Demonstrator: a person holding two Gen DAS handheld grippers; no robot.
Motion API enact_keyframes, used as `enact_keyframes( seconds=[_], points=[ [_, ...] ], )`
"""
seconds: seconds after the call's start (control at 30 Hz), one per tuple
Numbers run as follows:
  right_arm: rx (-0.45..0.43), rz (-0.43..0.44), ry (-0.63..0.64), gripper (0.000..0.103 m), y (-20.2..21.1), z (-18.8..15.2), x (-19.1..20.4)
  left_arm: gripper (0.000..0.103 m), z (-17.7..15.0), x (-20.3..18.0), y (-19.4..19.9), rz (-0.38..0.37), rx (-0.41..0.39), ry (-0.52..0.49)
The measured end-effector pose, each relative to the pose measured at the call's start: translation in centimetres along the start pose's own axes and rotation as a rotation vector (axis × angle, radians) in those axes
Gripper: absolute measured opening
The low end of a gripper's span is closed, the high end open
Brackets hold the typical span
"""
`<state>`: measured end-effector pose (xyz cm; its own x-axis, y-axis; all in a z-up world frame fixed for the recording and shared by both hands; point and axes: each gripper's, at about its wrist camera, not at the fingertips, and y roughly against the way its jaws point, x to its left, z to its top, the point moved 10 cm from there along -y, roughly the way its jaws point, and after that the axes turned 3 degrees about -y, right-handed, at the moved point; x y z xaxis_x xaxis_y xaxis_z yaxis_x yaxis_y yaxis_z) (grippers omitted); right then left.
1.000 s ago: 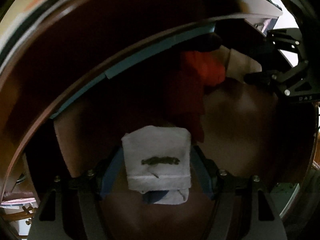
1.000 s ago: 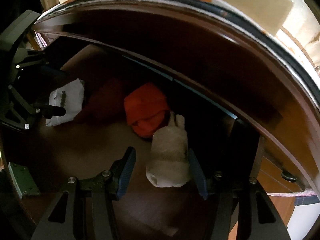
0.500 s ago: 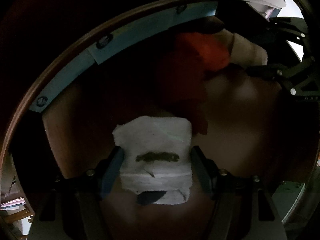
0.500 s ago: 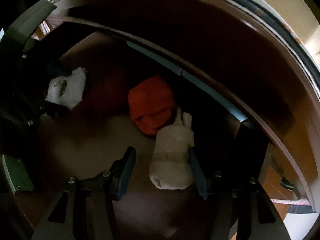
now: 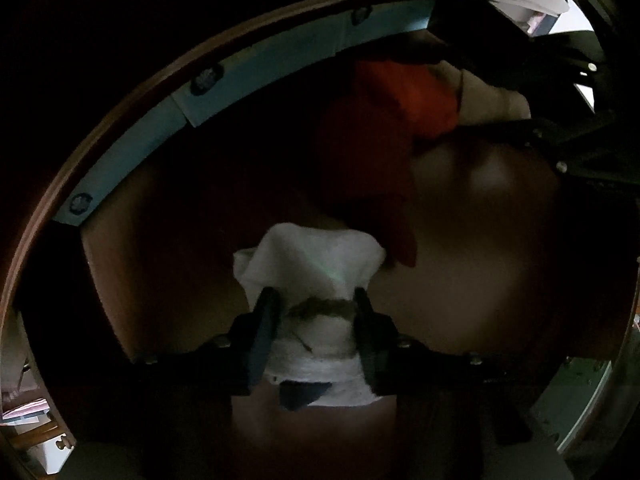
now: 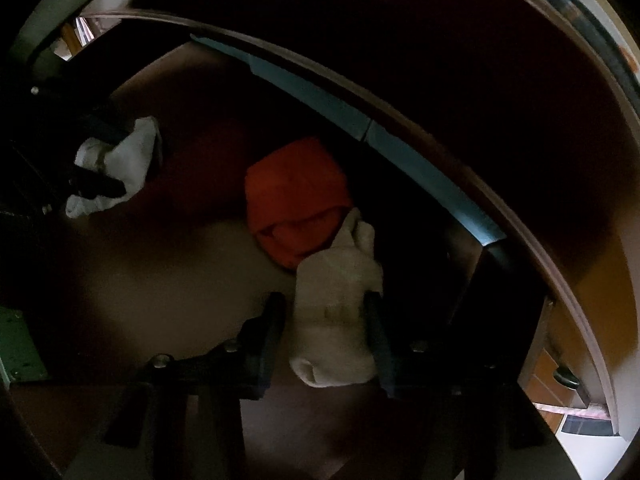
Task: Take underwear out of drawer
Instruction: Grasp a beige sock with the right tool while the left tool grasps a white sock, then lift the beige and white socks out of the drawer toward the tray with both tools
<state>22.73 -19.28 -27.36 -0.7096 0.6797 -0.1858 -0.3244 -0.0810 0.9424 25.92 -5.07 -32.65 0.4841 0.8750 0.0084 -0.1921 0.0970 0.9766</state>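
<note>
Inside the dark wooden drawer (image 5: pixel 480 240) lie three folded pieces. My left gripper (image 5: pixel 314 308) is closing and its pads pinch the white underwear (image 5: pixel 316 260), which bunches at the middle. From the right wrist view the same left gripper (image 6: pixel 112 158) squeezes that white piece (image 6: pixel 132 156). A beige roll (image 6: pixel 336 320) lies between the fingers of my right gripper (image 6: pixel 324 320), whose jaws are closing. Its right pad touches the roll and a thin gap shows at the left pad. A red piece (image 6: pixel 296 196) lies just beyond the beige roll.
A blue strip (image 5: pixel 256 68) runs along the drawer's back wall under the dark cabinet front. The right gripper (image 5: pixel 492 96) and beige roll (image 5: pixel 496 96) sit at the upper right of the left wrist view, beside the red piece (image 5: pixel 396 96). Bare drawer floor (image 6: pixel 180 264) lies between the grippers.
Both grippers sank deeper into the drawer. The left jaws came together onto the white underwear and bunched it. The right jaws narrowed around the beige roll.
</note>
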Motion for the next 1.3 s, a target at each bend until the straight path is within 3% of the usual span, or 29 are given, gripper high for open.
enact_keyframes(
  seconds=[0.07,0.33,0.63,1.07,1.3],
  points=[
    [0.001,-0.01,0.008,0.036,0.0,0.0,0.2,0.027,0.3,-0.2,0.1,0.003,-0.006,-0.009],
    [-0.028,-0.008,0.037,0.032,0.5,-0.1,1.9,0.015,1.3,-0.3,0.3,0.004,-0.027,-0.028],
    [-0.083,0.005,0.031,0.031,1.4,0.2,2.6,0.013,1.5,-0.6,0.1,0.008,-0.068,-0.007],
    [-0.197,0.036,0.069,0.031,4.4,0.2,3.8,0.013,1.6,-0.4,3.9,0.039,-0.181,0.045],
    [-0.235,0.045,0.074,0.031,5.7,0.6,2.4,0.013,0.7,-0.1,5.0,0.037,-0.221,0.077]
  ],
)
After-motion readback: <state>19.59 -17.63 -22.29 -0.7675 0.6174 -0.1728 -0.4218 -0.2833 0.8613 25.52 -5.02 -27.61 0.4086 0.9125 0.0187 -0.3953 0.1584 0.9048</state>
